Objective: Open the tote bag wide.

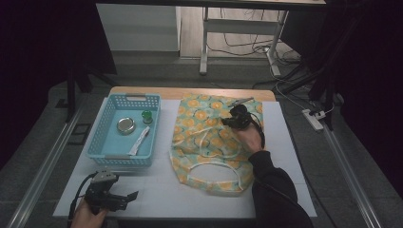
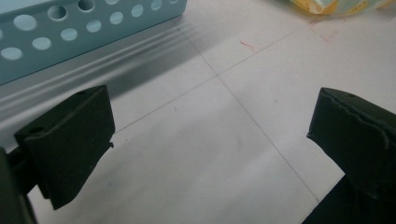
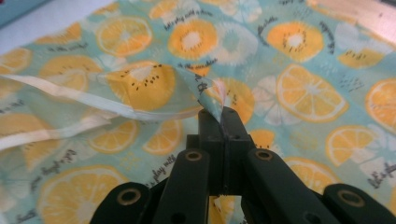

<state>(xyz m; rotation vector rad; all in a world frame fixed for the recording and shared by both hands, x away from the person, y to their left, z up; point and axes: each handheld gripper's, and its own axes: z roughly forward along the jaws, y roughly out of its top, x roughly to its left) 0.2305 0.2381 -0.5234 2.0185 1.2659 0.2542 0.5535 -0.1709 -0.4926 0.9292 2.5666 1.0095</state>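
A teal cloth printed with orange and kiwi slices (image 1: 209, 137) lies spread on the white table, white trim along its edges. In the high view my right gripper (image 1: 227, 121) rests over the cloth's upper middle. The right gripper view has that right gripper (image 3: 223, 112) with jaws together, pinching a raised fold of the cloth (image 3: 210, 93) between the tips. My left gripper (image 1: 133, 194) sits near the table's front left edge, held in a hand. Its jaws stand wide apart over bare table, left pad (image 2: 70, 140) and right pad (image 2: 355, 135) with nothing between them.
A light blue perforated basket (image 1: 107, 123) stands at the left, its wall (image 2: 70, 32) close to the left gripper. Inside lie a round metal lid (image 1: 126, 125), a small green item (image 1: 147, 116) and a white strip (image 1: 140, 140). A wooden edge (image 1: 190, 92) runs along the table's back.
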